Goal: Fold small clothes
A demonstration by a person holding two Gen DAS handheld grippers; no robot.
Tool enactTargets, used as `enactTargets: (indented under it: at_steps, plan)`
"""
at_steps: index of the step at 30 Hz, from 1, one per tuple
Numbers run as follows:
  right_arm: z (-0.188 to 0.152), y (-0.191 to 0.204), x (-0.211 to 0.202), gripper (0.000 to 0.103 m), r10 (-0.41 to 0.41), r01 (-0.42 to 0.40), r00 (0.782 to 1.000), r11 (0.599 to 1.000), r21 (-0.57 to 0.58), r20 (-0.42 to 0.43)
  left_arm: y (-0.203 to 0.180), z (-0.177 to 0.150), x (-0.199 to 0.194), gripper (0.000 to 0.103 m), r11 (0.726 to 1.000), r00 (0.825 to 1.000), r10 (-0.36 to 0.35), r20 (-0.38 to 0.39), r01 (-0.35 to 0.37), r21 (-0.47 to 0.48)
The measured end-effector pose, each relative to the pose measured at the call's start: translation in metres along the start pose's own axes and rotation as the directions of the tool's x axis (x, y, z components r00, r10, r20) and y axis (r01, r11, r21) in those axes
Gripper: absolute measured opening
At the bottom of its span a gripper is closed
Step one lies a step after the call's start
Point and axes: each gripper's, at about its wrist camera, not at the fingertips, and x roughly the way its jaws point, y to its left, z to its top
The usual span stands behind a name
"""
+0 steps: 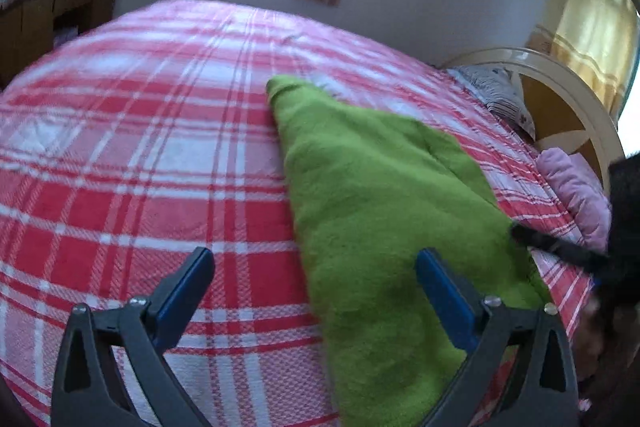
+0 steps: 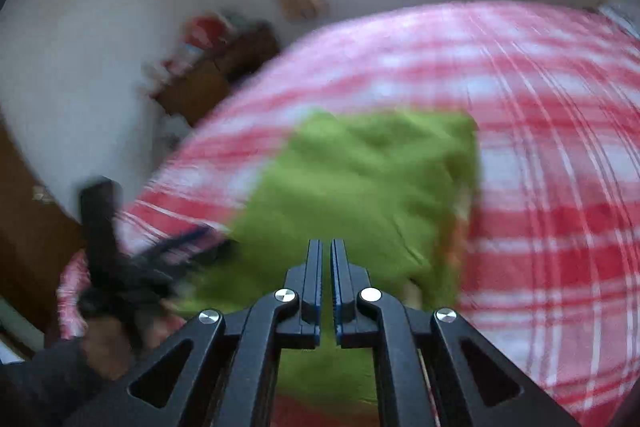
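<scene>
Left gripper (image 1: pixel 316 269) wide open over the bed; right gripper (image 2: pixel 326 247) shut, nothing visibly between its pads.
Green cloth (image 1: pixel 372 187) lies on the plaid bed (image 1: pixel 160 147), its near edge under the right gripper. It looks soft, light and limp, best pinched at a corner or hem. Pillow (image 1: pixel 496 95) and pink bundle (image 1: pixel 572 195) sit beside the headboard (image 1: pixel 560 83), clear of the fold.
</scene>
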Motion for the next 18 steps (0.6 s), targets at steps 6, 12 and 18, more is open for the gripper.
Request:
enactTargets:
  at_steps: [6,12,18]
  plan:
    - [-0.027,-0.049,0.009,0.002,0.156,-0.149,0.987,0.976,0.157,-0.031,-0.007,-0.003,0.014,0.103,1.000,0.997,0.001,-0.076,0.001,0.024]
    - [-0.005,-0.048,-0.019,0.027,0.137,-0.148,0.986,0.982,0.115,0.098,-0.008,-0.004,0.014,0.103,0.999,0.996,-0.002,-0.086,0.005,0.034]
    - [0.013,-0.080,-0.013,0.097,0.060,-0.095,0.987,0.965,0.243,0.146,-0.009,-0.005,0.015,0.103,0.999,0.996,0.010,-0.086,-0.006,0.047]
